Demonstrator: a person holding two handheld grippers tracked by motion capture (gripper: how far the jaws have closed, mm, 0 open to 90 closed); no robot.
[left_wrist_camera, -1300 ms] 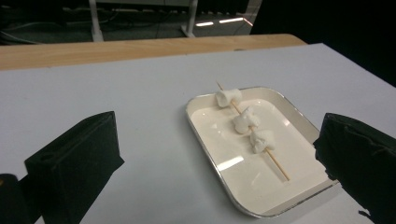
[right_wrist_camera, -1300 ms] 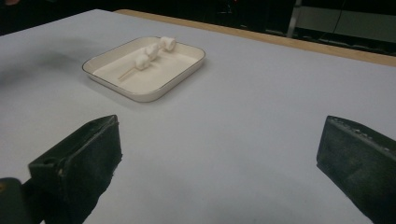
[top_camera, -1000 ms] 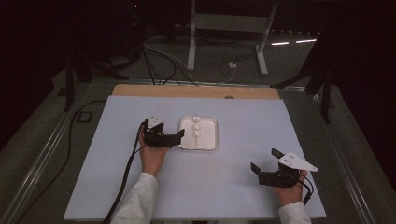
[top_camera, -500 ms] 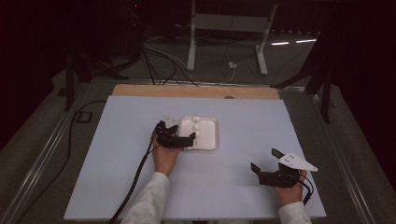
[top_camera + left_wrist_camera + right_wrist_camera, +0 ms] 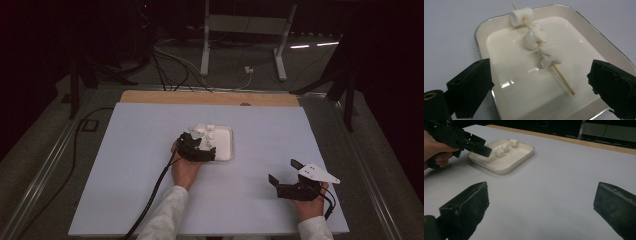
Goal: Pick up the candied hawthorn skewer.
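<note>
A shallow white tray holds a wooden skewer with three white marshmallows threaded on its far half. My left gripper hovers low over the tray's near left part, as the high view shows. Its jaws have just been closing a little but still stand wide. The skewer's bare near end lies between them, untouched. My right gripper rests near the front right of the table, open, nothing between its jaws. The right gripper view has the tray and the left gripper at upper left.
A pale sheet covers the table, with a wooden strip along its far edge. The left gripper's cable trails back beside the sleeve. Beyond the table are floor cables and a metal stand.
The left hand has moved right and down, from beside the tray to over its near left part. The right hand has not moved.
</note>
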